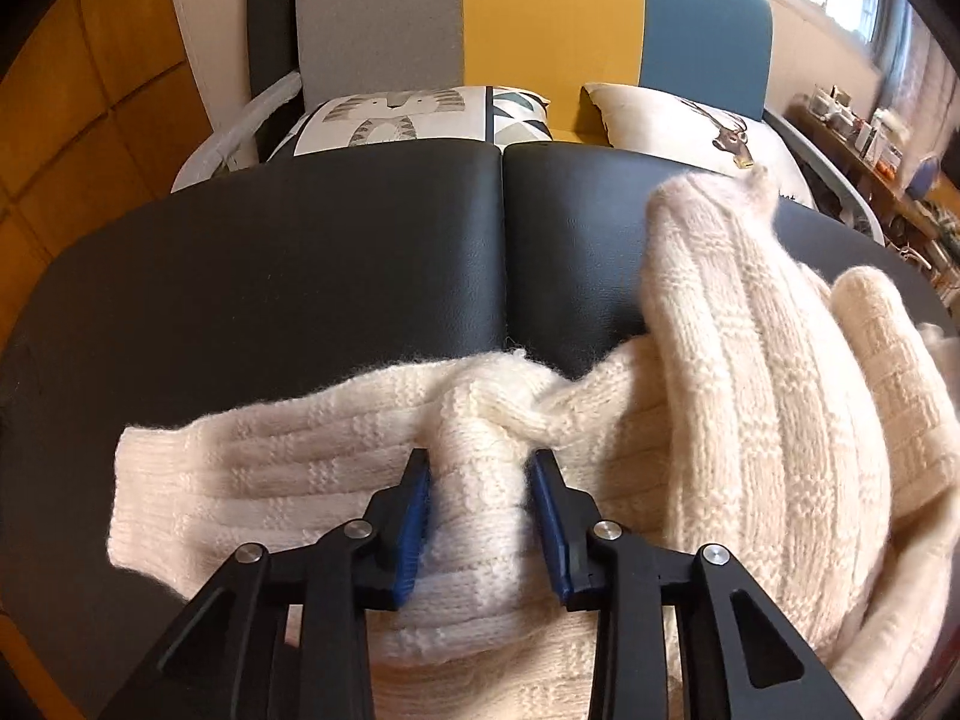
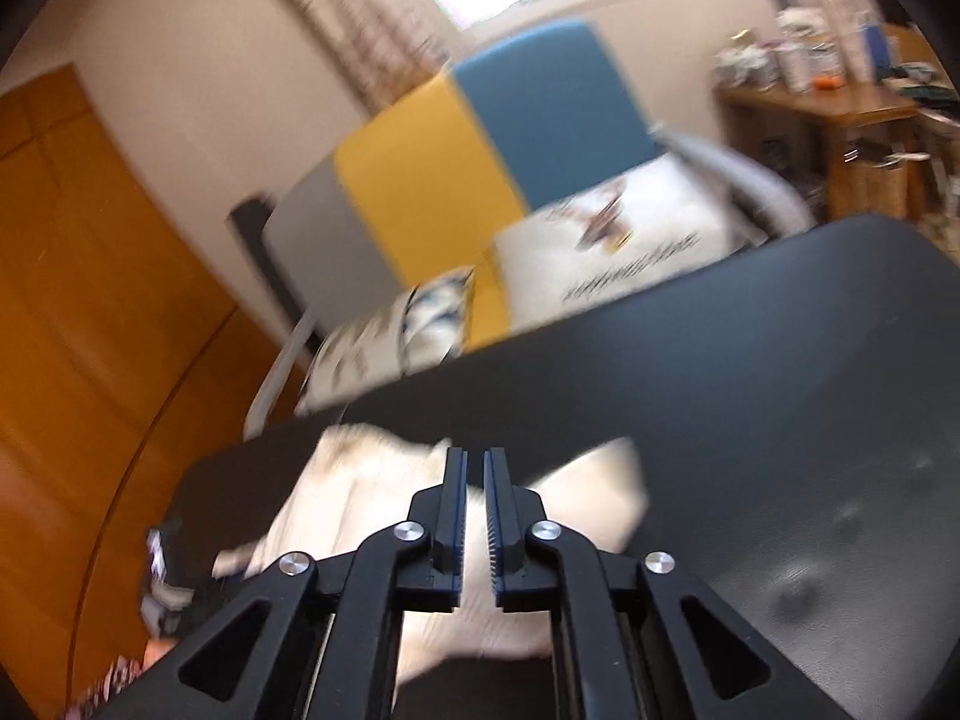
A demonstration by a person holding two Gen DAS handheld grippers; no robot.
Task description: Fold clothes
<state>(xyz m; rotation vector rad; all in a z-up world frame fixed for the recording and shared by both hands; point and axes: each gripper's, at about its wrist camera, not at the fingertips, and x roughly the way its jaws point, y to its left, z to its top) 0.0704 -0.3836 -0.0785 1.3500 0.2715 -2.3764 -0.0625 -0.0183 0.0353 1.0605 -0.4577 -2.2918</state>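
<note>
We see cream knit sweater (image 1: pixel 708 396) bunched on black desk (image 1: pixel 300 276), sleeve trailing left. Left hand-held gripper (image 1: pixel 480 468) clamps raised fold of sweater between blue pads (image 1: pixel 414 528). Right hand-held gripper (image 2: pixel 474 462) nearly closed, narrow gap, nothing between fingers; sweater (image 2: pixel 372 480) blurred beneath it. We note cushions (image 1: pixel 396 117) and tricolour sofa back (image 1: pixel 540 18) beyond desk
</note>
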